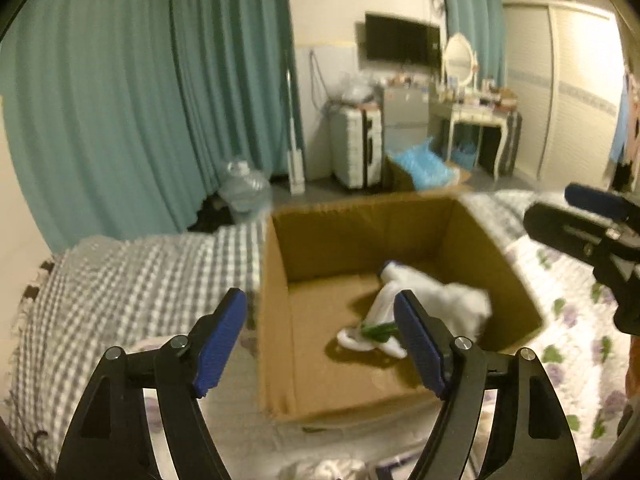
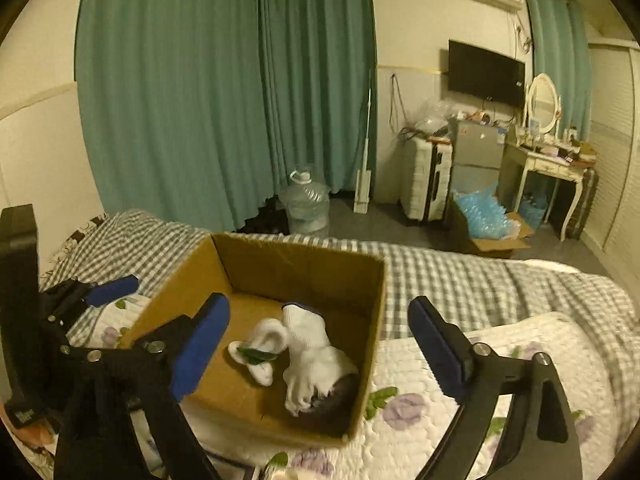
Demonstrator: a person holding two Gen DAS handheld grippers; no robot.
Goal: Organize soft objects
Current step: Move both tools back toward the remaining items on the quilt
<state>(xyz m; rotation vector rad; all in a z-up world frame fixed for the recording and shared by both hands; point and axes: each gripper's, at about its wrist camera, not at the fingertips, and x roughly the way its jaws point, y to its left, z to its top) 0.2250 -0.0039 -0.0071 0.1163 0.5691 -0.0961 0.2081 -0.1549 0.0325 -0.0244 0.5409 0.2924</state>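
Just ahead of my two wide-open, empty grippers, left (image 1: pixel 320 344) and right (image 2: pixel 320 344), the corrugated cardboard box (image 2: pixel 256 264) on the quilted bed (image 2: pixel 500 364) holds crumpled white soft items (image 2: pixel 312 344), their far end shadowed and unclear.

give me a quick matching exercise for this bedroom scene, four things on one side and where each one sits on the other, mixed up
Things:
1. white soft items
2. cardboard box
3. clear water jug
4. television

Places:
A. mounted on the far wall
B. on the floor in front of the green curtain
C. on the bed, open at the top
D. inside the box, on its bottom

Pairs: 1-D, 2-C, 3-B, 4-A

Both the left gripper and the right gripper are open and hold nothing.
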